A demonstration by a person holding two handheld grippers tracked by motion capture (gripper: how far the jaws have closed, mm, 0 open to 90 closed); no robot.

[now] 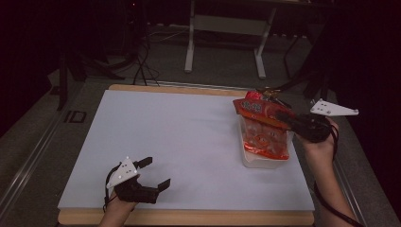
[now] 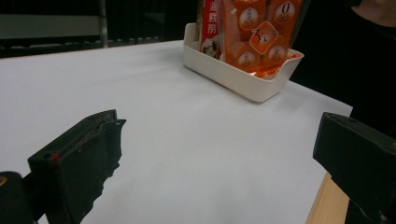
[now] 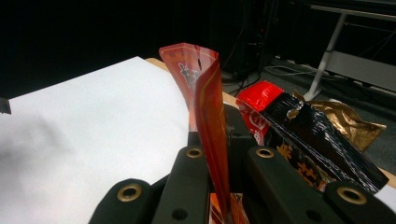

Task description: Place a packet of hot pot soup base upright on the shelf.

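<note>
Right tool (image 3: 212, 154): jaws pressed together on the upper edge of a glossy orange-red plastic snack pouch (image 1: 265, 130); the pouch's thin edge stands up between the two black jaws in the right gripper view.
Orange-red pouch, place: its lower part sits inside a shallow white rectangular plastic tray (image 1: 257, 161), while its top tilts up towards the right tool; in the left gripper view the pouch (image 2: 254, 32) stands in the tray (image 2: 233, 74) with printed panels facing that camera.
Tray, place: on the right side of the white surface (image 1: 179, 142), near its right edge.
Left tool (image 1: 153, 172): jaws spread wide with nothing between them, hovering over the near left corner of the surface, well apart from the tray.
Other packets: a black and red foil packet (image 3: 308, 140) and a crumpled gold foil packet (image 3: 348, 119) lie just beyond the right tool, by the wooden edge of the surface.
</note>
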